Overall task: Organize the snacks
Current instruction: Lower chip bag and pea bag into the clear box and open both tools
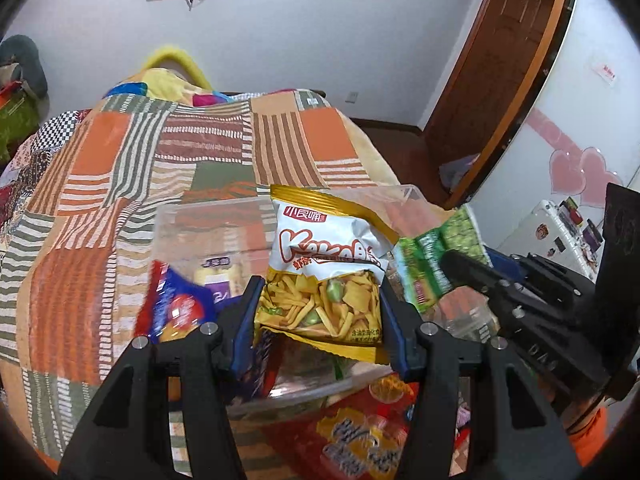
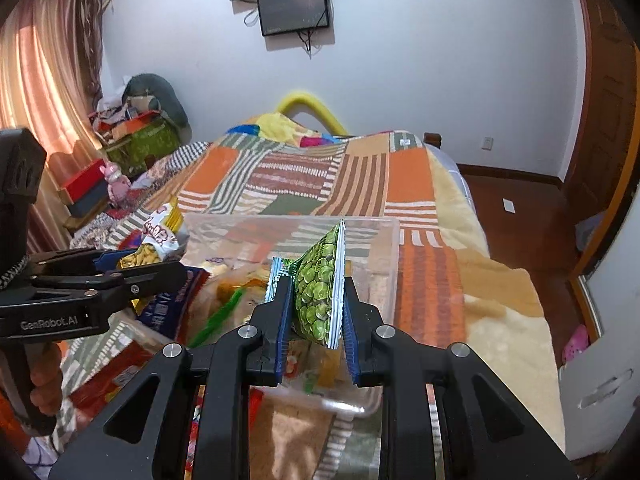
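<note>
From the left wrist, the left claw is clamped on a yellow chip bag and holds it up over the clear box on the bed, with the right claw beside it gripping a green bag. From the right wrist, the right claw is squeezed tight on the green pea bag, also above the box. I think both bags are being put away, so next each claw needs to go lower into the box and let go.
</note>
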